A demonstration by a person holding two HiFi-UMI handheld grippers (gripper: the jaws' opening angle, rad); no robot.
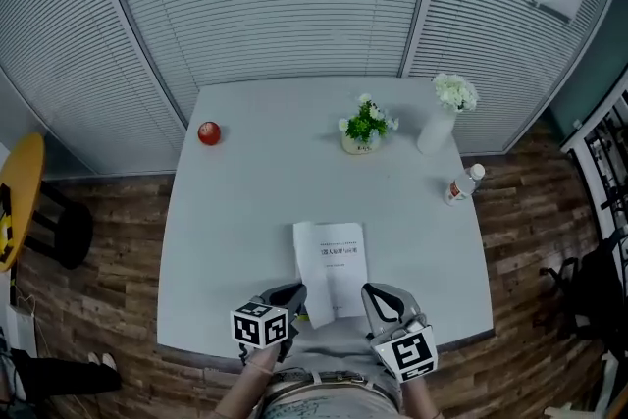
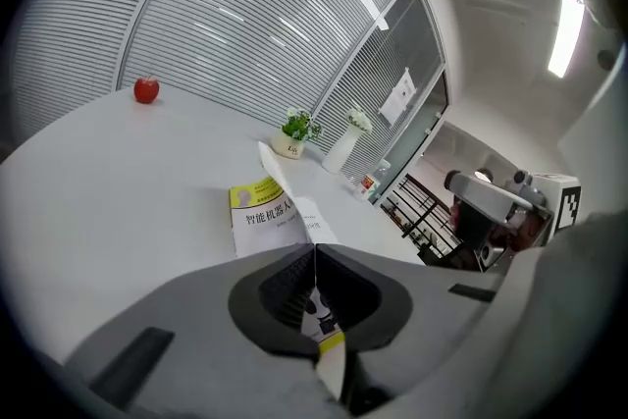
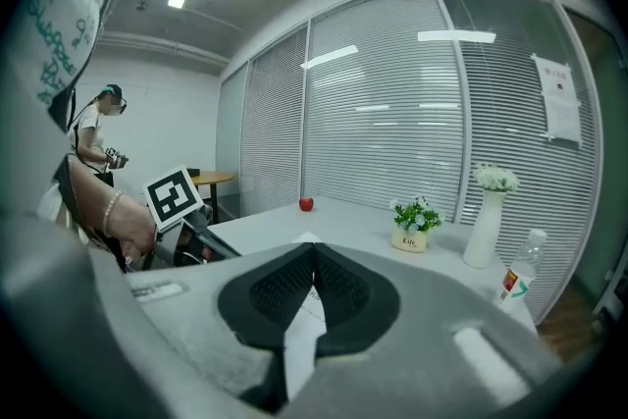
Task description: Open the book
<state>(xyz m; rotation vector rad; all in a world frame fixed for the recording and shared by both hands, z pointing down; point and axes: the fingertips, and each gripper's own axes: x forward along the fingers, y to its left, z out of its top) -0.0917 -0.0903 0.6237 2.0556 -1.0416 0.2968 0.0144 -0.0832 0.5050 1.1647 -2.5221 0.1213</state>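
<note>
The book (image 1: 334, 272) lies at the counter's (image 1: 245, 211) near edge, the left tongs (image 1: 292, 293) clenched on its lifted leaf (image 2: 283, 180), seemingly the cover, the right tongs (image 1: 377, 297) clamped on its white lower right corner.

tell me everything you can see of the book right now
The book is a thin paperback that looks like plain paper. Its upper face is white with black printed title lines, and the left gripper view shows a yellow-green patch at one corner. It lies on the grey table by the near edge. The left gripper is shut on a leaf with a yellow strip, lifting it edge-on off the rest. The right gripper is shut on a white sheet at the other near corner. It is barely open.
</note>
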